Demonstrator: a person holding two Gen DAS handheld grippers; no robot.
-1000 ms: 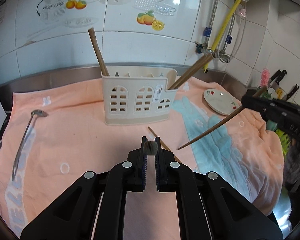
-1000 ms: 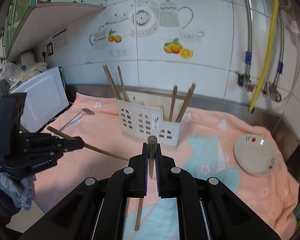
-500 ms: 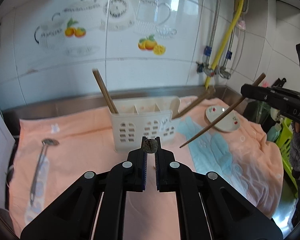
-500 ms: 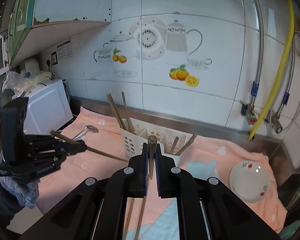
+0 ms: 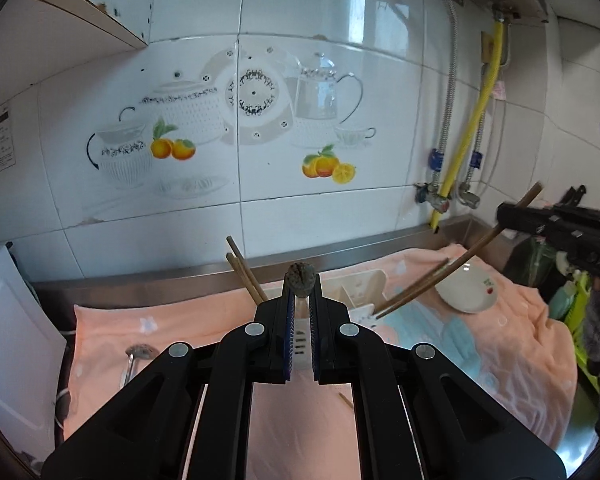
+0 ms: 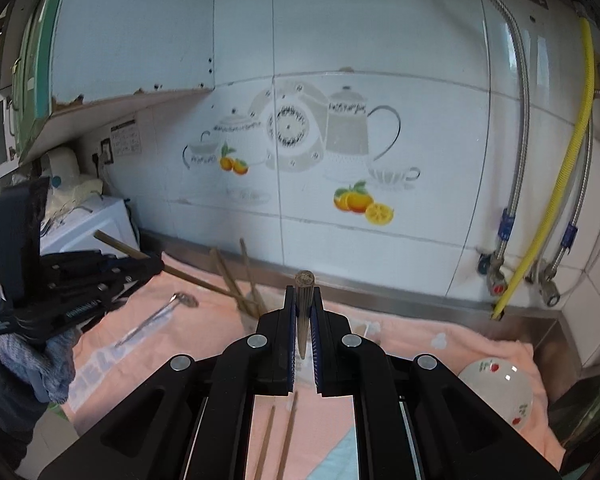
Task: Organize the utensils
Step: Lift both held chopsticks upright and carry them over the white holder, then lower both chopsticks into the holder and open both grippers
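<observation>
My left gripper (image 5: 300, 294) is shut on a wooden chopstick (image 5: 300, 280), seen end-on, high above the counter. My right gripper (image 6: 302, 300) is shut on another chopstick (image 6: 303, 304); that chopstick also shows in the left wrist view (image 5: 452, 268), slanting down toward the white utensil holder (image 5: 364, 292). The holder is mostly hidden behind my left fingers. Two chopsticks (image 5: 246, 276) lean in its left side. The left gripper with its chopstick shows in the right wrist view (image 6: 100, 276). A metal spoon (image 6: 156, 320) lies on the peach towel (image 6: 420, 332). Two loose chopsticks (image 6: 278, 436) lie on the towel.
A small white plate (image 5: 466, 290) with cherry print sits on the towel at the right. A white microwave (image 6: 88, 220) stands at the left. Water pipes and a yellow hose (image 6: 548, 200) run down the tiled wall at the right.
Both grippers have risen and tilted up, so the wall fills more of each view. The utensil holder has dropped behind the fingers. Each gripper still holds its chopstick.
</observation>
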